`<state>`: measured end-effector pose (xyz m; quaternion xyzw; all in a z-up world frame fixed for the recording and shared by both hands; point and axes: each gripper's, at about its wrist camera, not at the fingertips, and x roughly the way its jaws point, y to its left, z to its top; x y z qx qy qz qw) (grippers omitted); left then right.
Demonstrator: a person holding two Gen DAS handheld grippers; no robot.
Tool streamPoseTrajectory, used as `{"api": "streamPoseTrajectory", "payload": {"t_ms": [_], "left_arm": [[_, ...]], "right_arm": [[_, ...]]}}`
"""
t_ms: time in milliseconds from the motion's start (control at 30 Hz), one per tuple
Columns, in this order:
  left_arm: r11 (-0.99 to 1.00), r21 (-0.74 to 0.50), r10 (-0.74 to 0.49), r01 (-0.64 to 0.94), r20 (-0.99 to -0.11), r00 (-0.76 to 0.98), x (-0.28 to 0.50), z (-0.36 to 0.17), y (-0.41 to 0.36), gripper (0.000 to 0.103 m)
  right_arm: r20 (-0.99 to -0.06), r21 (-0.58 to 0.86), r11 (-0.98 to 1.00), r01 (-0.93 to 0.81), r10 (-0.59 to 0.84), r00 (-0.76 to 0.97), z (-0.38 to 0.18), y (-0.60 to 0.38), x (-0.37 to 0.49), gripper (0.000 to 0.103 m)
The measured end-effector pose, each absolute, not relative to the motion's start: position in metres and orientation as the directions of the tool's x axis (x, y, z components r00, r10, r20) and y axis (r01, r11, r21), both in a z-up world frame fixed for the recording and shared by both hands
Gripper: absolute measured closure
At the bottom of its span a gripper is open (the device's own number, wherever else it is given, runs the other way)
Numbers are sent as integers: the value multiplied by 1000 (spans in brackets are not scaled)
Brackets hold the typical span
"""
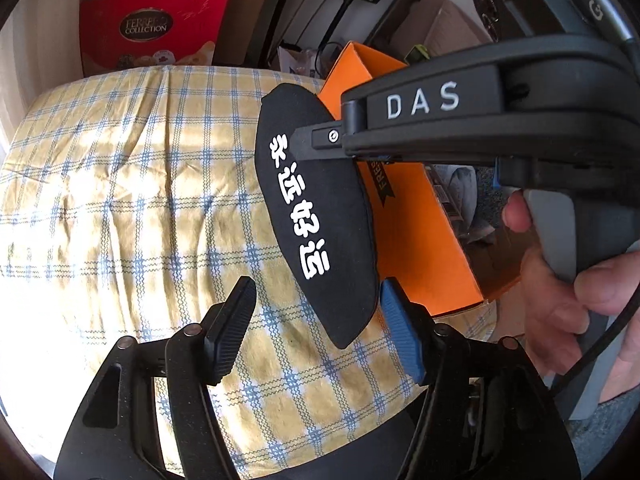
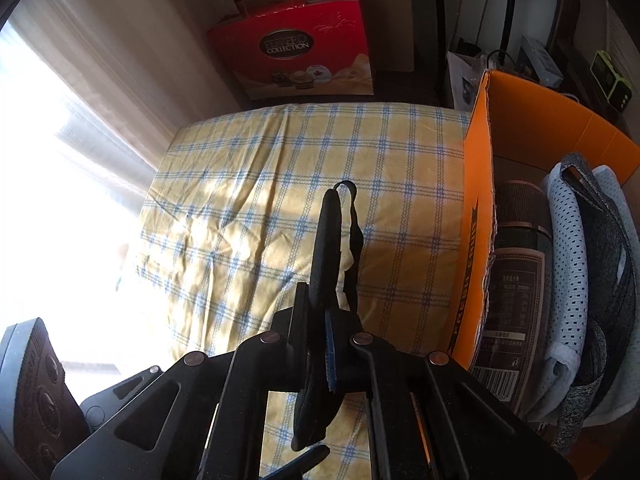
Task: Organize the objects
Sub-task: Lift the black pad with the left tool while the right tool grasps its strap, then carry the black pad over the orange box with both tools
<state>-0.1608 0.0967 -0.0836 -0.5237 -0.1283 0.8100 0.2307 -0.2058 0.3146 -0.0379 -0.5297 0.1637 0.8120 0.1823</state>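
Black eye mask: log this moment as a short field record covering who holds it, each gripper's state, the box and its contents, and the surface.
held item: black eye mask with white characters
holder: right gripper, fingers shut on the mask
left gripper: open, mask's lower end between its fingers, not pinched
container: orange cardboard box, open, at the cloth's edge
box contents: dark labelled bottle, white mesh fabric, grey fabric
surface: yellow and blue checked cloth

Black handheld grippers (image 1: 316, 312)
1 blue ribbed pad (image 1: 400, 328) and 1 black; "DAS" is printed on the right gripper (image 2: 316, 312).
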Motion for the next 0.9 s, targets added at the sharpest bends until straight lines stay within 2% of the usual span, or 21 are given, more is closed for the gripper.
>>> {"api": "streamPoseTrajectory", "payload": {"t_ms": [167, 200, 233, 400, 733, 900], "left_arm": [[-865, -448, 501, -227, -800, -331, -158, -100, 103, 44], [-864, -446, 503, -235, -799, -330, -158, -101, 105, 60], [-862, -445, 504, -242, -802, -322, -157, -102, 107, 90], [-878, -400, 474, -262, -802, -364, -156, -86, 108, 97], [-876, -374, 479, -304, -750, -457, -160, -22, 115, 98], [-870, -358, 486, -338, -734, -474, -166, 5, 150, 98]], "right_arm": [[-917, 96, -870, -484, 112, -384, -32, 320, -203, 98], [-915, 95, -869, -485, 116, -387, -30, 319, -204, 98], [-914, 95, -870, -485, 117, -389, -29, 319, -203, 98], [-899, 95, -875, -475, 129, -418, -12, 316, -198, 98], [-842, 92, -877, -471, 184, -508, 62, 320, -177, 98], [-821, 76, -864, -497, 228, -523, 92, 333, -159, 98]]}}
